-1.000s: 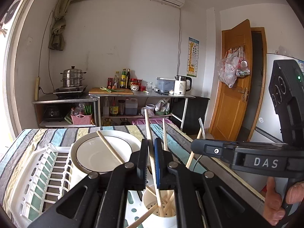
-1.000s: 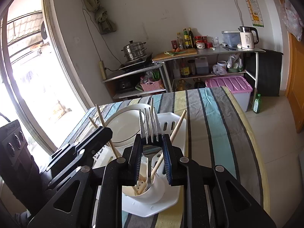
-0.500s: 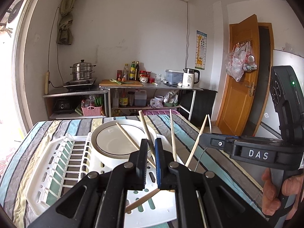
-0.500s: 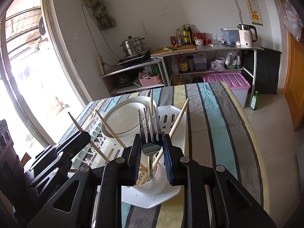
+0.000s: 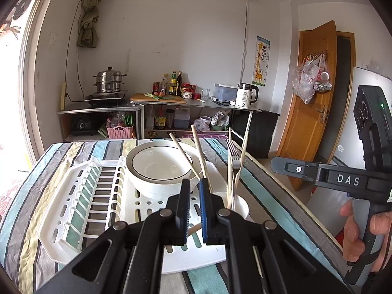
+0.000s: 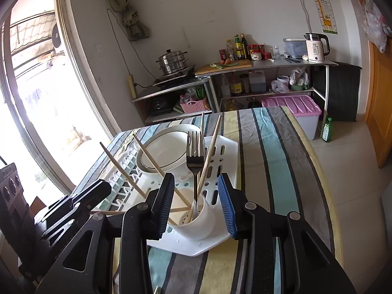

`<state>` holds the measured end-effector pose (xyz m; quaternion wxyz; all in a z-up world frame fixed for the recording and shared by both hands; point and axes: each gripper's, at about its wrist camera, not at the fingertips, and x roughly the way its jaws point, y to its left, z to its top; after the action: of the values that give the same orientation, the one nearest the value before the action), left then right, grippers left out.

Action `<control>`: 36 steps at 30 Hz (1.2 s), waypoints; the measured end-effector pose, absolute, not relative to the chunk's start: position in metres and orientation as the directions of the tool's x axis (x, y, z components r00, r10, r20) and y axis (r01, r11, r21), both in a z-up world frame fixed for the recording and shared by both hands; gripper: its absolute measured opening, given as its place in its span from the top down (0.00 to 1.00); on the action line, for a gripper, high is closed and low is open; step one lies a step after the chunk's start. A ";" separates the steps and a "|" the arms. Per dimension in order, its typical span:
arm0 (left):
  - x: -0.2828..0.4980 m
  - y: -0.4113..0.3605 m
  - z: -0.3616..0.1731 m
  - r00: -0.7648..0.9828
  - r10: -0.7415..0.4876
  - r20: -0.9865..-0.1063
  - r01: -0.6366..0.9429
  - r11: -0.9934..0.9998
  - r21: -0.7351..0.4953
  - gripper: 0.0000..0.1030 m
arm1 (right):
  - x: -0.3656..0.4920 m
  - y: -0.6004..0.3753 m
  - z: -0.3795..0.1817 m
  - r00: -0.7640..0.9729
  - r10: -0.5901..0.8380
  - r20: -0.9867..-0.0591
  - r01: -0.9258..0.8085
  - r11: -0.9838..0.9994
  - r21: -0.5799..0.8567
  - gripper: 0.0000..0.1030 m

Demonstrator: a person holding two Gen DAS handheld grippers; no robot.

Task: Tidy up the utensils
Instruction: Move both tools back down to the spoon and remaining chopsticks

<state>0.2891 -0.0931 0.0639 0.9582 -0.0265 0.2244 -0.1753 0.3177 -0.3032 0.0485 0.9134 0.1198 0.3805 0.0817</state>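
A steel fork (image 6: 194, 156) stands tines up in the white utensil cup (image 6: 196, 223) among several wooden chopsticks (image 6: 210, 152). My right gripper (image 6: 196, 181) hangs over the cup. Its jaws are opening, with the fork's handle loose between them and neither pad touching it. My left gripper (image 5: 194, 188) is shut, back from the cup (image 5: 241, 207). One low-lying chopstick shows through the slit between its pads. In the right wrist view the left gripper (image 6: 103, 191) sits low at the left. In the left wrist view the fork (image 5: 232, 156) stands beside leaning chopsticks.
The cup sits at the corner of a white dish rack (image 5: 80, 196) holding a white bowl (image 5: 156, 164), on a striped tablecloth (image 6: 274, 161). The table's edge runs along the right. A person's hand (image 5: 355, 232) holds the right gripper's handle. Shelves with a kettle, pot and bottles line the far wall.
The right jaws have spread off the fork, which has dropped lower into the cup. The left gripper has drawn back from the cup and stayed shut.
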 end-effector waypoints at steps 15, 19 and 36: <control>0.233 -0.054 0.052 0.788 -0.347 -0.508 0.297 0.938 -0.178 0.70 | 0.243 -0.282 0.053 0.708 0.290 -0.644 -0.133 0.950 0.281 0.63; 0.222 -0.041 0.048 0.785 -0.333 -0.522 0.277 0.943 -0.183 0.70 | 0.228 -0.279 0.050 0.696 0.321 -0.642 -0.140 0.938 0.318 0.63; 0.168 0.000 0.019 0.733 -0.281 -0.620 0.190 0.959 -0.210 0.70 | 0.177 -0.245 0.028 0.591 0.316 -0.743 -0.150 0.947 0.283 0.64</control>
<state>0.1679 0.0001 0.0186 0.9285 -0.0661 0.3426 -0.1267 0.1766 -0.2450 0.0285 0.8867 0.0955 0.4329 0.1314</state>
